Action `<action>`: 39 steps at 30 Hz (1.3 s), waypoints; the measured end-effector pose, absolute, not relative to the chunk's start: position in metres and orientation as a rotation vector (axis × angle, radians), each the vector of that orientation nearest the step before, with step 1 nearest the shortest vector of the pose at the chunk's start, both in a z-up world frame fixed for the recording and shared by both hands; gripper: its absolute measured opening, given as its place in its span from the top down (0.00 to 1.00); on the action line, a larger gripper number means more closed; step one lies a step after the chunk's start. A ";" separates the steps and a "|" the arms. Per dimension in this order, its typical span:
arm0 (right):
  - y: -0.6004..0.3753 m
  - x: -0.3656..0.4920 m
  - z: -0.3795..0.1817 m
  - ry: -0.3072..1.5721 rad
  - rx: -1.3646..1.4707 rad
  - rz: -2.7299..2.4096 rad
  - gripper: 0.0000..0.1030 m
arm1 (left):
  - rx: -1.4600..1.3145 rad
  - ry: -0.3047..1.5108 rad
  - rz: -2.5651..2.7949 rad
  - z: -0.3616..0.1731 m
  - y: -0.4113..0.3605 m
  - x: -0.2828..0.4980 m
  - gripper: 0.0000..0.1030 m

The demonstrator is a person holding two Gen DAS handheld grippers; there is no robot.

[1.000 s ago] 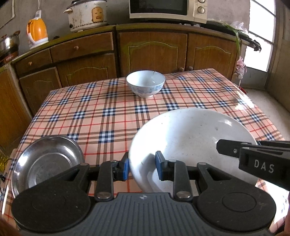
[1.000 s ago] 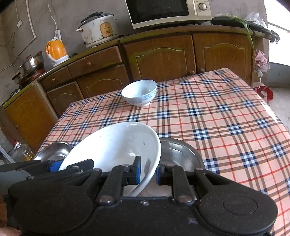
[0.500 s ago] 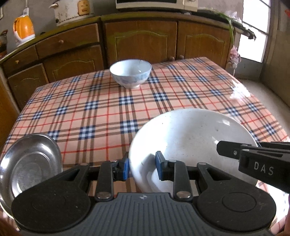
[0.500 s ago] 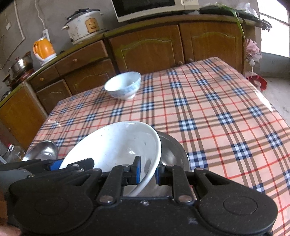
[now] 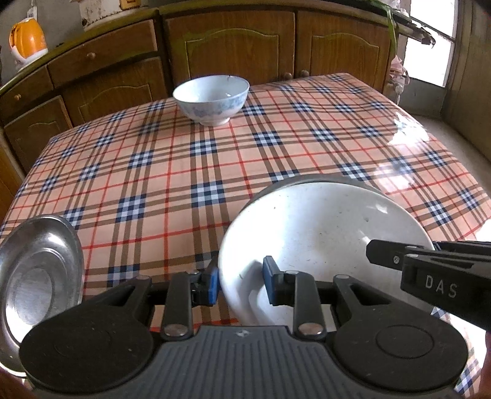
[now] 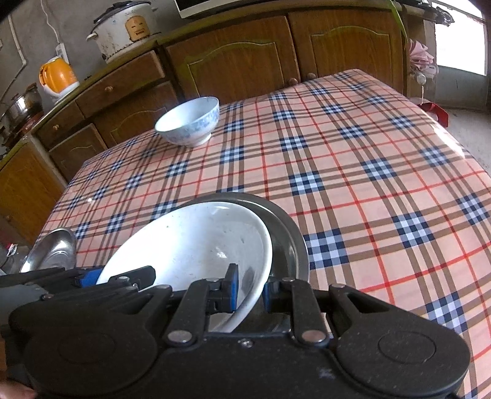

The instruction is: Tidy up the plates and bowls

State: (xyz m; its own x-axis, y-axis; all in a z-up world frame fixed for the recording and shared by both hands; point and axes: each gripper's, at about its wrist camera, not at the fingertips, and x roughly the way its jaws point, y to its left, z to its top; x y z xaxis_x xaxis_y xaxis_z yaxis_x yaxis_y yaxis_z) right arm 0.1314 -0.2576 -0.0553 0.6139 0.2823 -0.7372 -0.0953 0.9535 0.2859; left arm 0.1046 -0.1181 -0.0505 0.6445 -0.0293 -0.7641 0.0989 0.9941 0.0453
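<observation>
A large white plate hangs tilted over the near part of the table, held by both grippers. My left gripper is shut on its left rim. My right gripper is shut on its right rim. Directly beneath it lies a steel plate, whose grey rim shows past the white plate's far edge. Whether the two touch I cannot tell. A second steel plate sits at the table's near left corner. A white bowl with a blue pattern stands at the far side.
The table wears a checked cloth, bare between the bowl and the plates. Brown cabinets stand close behind it, with an orange kettle and a rice cooker on top. The table's right edge drops to the floor.
Both grippers have sunk and moved forward with the white plate, bringing it close over the steel plate. The bowl and the left steel plate have not moved on the table.
</observation>
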 end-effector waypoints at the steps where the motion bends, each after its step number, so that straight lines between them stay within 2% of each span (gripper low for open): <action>1: -0.258 0.132 -0.056 0.887 0.228 0.219 0.80 | 0.085 0.870 -0.073 -0.052 -0.119 0.105 0.73; 14: -0.255 0.137 -0.059 0.897 0.202 0.210 0.79 | 0.068 0.876 -0.066 -0.058 -0.120 0.110 0.72; 20: -0.254 0.137 -0.056 0.895 0.197 0.211 0.77 | 0.064 0.878 -0.065 -0.059 -0.119 0.111 0.69; 21: -0.254 0.136 -0.054 0.889 0.189 0.205 0.71 | 0.064 0.878 -0.062 -0.059 -0.118 0.111 0.69; 22: -0.255 0.136 -0.052 0.886 0.183 0.203 0.70 | 0.063 0.879 -0.058 -0.059 -0.118 0.111 0.68; 29: -0.261 0.134 -0.048 0.889 0.195 0.215 0.69 | 0.043 0.869 -0.049 -0.053 -0.112 0.110 0.68; 31: -0.262 0.135 -0.046 0.891 0.198 0.224 0.61 | 0.036 0.867 -0.049 -0.052 -0.110 0.110 0.66; 32: -0.260 0.136 -0.044 0.891 0.187 0.230 0.51 | 0.033 0.865 -0.049 -0.051 -0.109 0.110 0.65; 33: -0.258 0.137 -0.042 0.898 0.174 0.238 0.48 | 0.034 0.863 -0.048 -0.050 -0.109 0.109 0.66; 37: -0.255 0.137 -0.035 0.892 0.136 0.216 0.46 | 0.036 0.858 -0.046 -0.049 -0.109 0.107 0.66; 39: -0.260 0.136 -0.029 0.864 0.134 0.196 0.35 | 0.032 0.852 -0.045 -0.048 -0.107 0.105 0.64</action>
State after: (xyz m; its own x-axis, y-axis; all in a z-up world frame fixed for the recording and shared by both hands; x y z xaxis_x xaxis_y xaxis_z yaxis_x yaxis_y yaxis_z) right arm 0.1356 -0.2600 -0.0286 0.6330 0.2247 -0.7408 -0.1162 0.9737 0.1961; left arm 0.1049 -0.1068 -0.0479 0.6575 -0.0269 -0.7530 0.0529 0.9985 0.0106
